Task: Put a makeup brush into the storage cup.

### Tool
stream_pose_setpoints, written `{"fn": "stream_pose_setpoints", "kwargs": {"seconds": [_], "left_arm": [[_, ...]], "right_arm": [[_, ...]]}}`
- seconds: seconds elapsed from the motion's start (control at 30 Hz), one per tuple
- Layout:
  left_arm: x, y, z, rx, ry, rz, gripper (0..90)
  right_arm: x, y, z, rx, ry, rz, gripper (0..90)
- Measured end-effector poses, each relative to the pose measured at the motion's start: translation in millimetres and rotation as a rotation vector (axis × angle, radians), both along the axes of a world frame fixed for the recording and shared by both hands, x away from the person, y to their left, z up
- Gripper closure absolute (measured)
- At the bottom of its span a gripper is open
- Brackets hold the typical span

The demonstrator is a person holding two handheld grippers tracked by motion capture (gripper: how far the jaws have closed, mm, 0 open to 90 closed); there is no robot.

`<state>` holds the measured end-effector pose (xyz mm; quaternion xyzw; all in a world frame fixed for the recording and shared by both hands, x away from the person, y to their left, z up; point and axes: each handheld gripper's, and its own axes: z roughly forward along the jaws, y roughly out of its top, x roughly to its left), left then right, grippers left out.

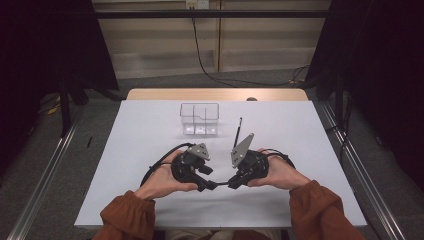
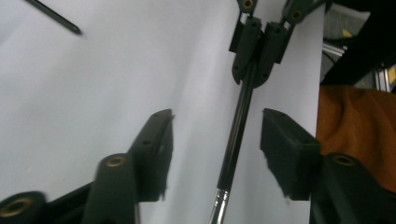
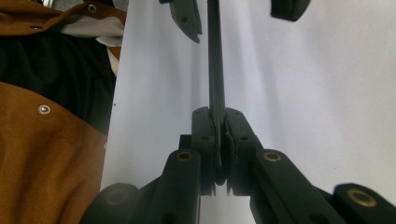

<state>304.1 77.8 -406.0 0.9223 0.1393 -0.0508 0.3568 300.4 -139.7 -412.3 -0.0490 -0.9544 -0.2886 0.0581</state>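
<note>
A slim black pen (image 2: pixel 236 135) with a silver section at one end hangs level just above the white table (image 1: pixel 145 150), near its front edge. My right gripper (image 3: pixel 218 121) is shut on one end of this pen (image 3: pixel 215 56). My left gripper (image 2: pixel 218 119) faces it, open, its pads standing clear on either side of the pen. In the high view the left gripper (image 1: pixel 212 184) and the right gripper (image 1: pixel 231 184) meet tip to tip between the person's two hands. The right gripper (image 2: pixel 256 70) appears at the top of the left gripper view.
A second black pen (image 1: pixel 238 131) lies on the table behind the right gripper, also seen as a pen (image 2: pixel 53 16) at the upper left. A clear compartmented box (image 1: pixel 200 105) stands farther back at the middle. Orange sleeves frame the front edge.
</note>
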Motion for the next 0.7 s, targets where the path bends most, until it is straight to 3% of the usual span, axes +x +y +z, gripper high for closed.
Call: {"fn": "stream_pose_setpoints", "kwargs": {"seconds": [0.13, 0.23, 0.43, 0.7], "left_arm": [[-0.2, 1.4, -0.6, 0.002, -0.025, 0.039, 31.1], [0.9, 3.0, 0.1, -0.029, -0.037, 0.079, 17.2], [3.0, 11.8, 2.0, -0.056, -0.078, 0.14, 9.5], [3.4, 24.4, 4.6, -0.075, -0.084, 0.2, 5.6]], "right_arm": [[-0.1, -1.1, -0.2, -0.005, -0.003, -0.005, 83.8], [0.5, -3.5, -0.9, -0.004, 0.001, -0.019, 83.8], [1.1, -9.0, -1.5, 0.001, 0.008, -0.037, 83.8], [2.1, -17.2, -0.2, 0.01, -0.003, -0.077, 83.8]]}}
